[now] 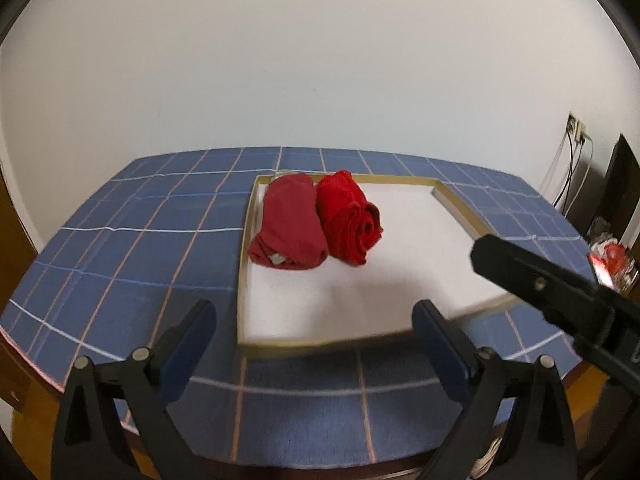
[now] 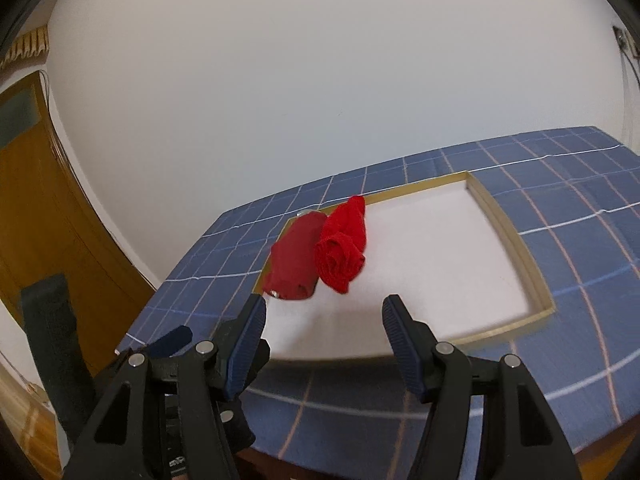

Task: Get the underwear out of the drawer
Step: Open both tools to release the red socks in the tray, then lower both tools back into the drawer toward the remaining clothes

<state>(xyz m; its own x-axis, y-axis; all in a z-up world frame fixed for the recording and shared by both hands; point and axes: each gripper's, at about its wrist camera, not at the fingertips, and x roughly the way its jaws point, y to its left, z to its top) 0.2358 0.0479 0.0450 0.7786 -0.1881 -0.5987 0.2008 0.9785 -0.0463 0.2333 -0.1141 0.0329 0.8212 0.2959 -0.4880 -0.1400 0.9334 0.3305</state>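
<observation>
Left gripper (image 1: 316, 322) released | right gripper (image 2: 324, 320) released, empty | underwear (image 2: 340, 250) ahead, apart

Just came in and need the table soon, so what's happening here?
A person holds two grippers over a shallow drawer on a blue checked tablecloth. Two rolled pieces of underwear, dark red and bright red, lie inside untouched. The left gripper and right gripper are both open and empty.
</observation>
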